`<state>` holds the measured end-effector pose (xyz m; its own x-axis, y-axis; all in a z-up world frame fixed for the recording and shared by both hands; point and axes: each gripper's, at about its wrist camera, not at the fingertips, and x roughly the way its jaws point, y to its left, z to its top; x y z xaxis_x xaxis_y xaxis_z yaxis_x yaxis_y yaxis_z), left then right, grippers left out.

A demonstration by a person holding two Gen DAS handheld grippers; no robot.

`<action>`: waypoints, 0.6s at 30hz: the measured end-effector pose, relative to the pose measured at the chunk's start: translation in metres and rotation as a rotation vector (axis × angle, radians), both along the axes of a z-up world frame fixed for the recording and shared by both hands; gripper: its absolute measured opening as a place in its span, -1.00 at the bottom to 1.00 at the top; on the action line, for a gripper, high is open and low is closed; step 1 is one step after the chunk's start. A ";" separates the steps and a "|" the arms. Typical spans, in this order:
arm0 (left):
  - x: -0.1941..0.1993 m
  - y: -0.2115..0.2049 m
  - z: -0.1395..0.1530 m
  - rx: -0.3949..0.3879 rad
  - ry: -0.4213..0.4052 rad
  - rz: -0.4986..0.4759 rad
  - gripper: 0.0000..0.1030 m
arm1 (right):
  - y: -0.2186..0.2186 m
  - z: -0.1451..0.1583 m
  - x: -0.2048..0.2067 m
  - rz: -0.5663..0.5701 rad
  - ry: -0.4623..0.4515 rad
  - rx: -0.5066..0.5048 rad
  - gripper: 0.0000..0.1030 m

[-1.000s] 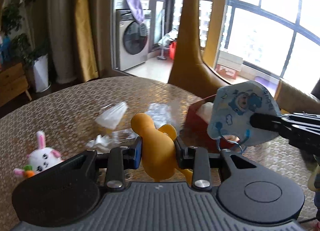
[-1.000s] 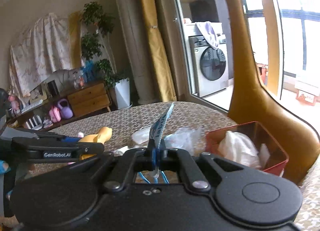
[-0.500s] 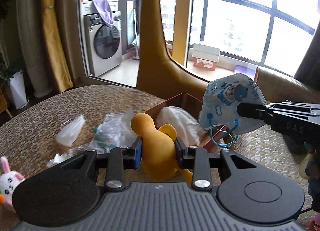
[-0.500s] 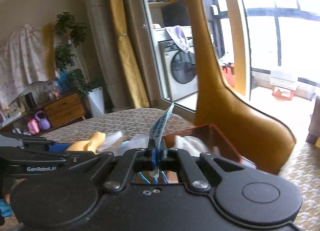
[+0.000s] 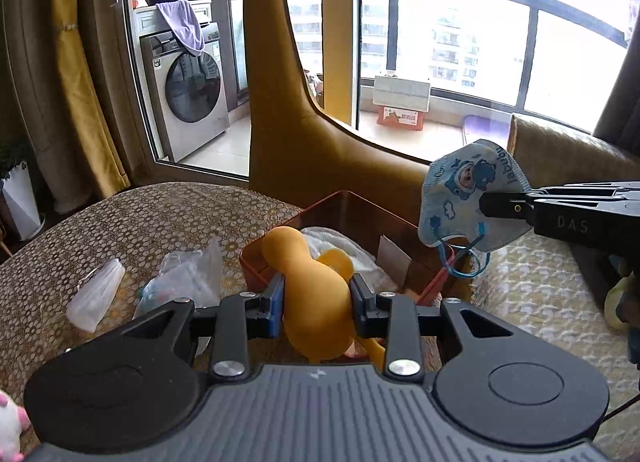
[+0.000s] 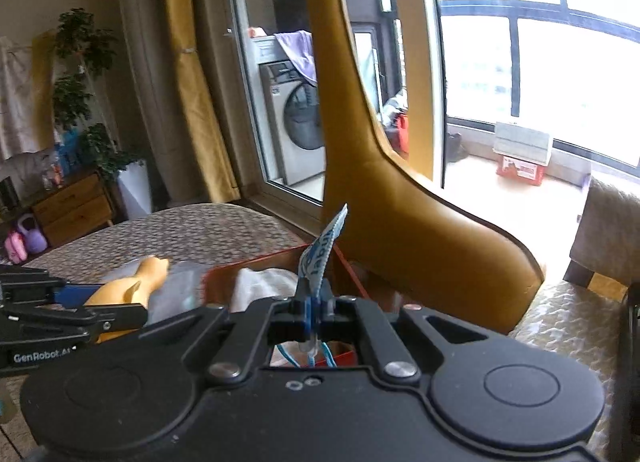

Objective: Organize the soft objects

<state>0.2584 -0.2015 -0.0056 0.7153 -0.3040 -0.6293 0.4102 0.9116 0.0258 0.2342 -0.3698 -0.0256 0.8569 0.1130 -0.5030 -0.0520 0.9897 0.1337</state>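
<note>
The round table (image 5: 168, 202) with its honeycomb-patterned cloth spreads under both my tools, and a tall mustard giraffe figure (image 6: 360, 166) stands at its far edge. On the table's far side sits the red box (image 5: 348, 202), with a white cloth (image 5: 340, 242) bundled inside it. To the box's left lie crumpled clear plastic bags (image 5: 188, 274) on the cloth.

My left gripper (image 5: 316, 298) is clamped on the yellow soft toy (image 5: 312, 286), both pads pressed into its body; the toy's rounded end pokes up in front of the near wall of the box, clear of the tabletop. My right gripper (image 6: 316, 302) pinches the blue cartoon face mask (image 5: 468, 202) by one edge, fingers closed flat on it. The mask hangs in the air at the right side of the box, its blue ear loops (image 5: 464, 262) dangling toward the box's right rim. A small white and pink plush (image 5: 10, 430) peeks in at my lower left
</note>
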 end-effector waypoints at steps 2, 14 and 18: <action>0.011 -0.006 -0.005 0.008 0.005 0.003 -0.37 | -0.004 -0.005 0.009 -0.009 0.008 0.002 -0.96; 0.057 -0.035 -0.038 0.057 0.033 -0.011 -0.37 | -0.002 -0.034 0.054 0.001 0.051 -0.025 -0.96; 0.067 -0.041 -0.048 0.060 0.042 -0.023 -0.37 | 0.003 -0.043 0.069 0.011 0.065 -0.033 -0.96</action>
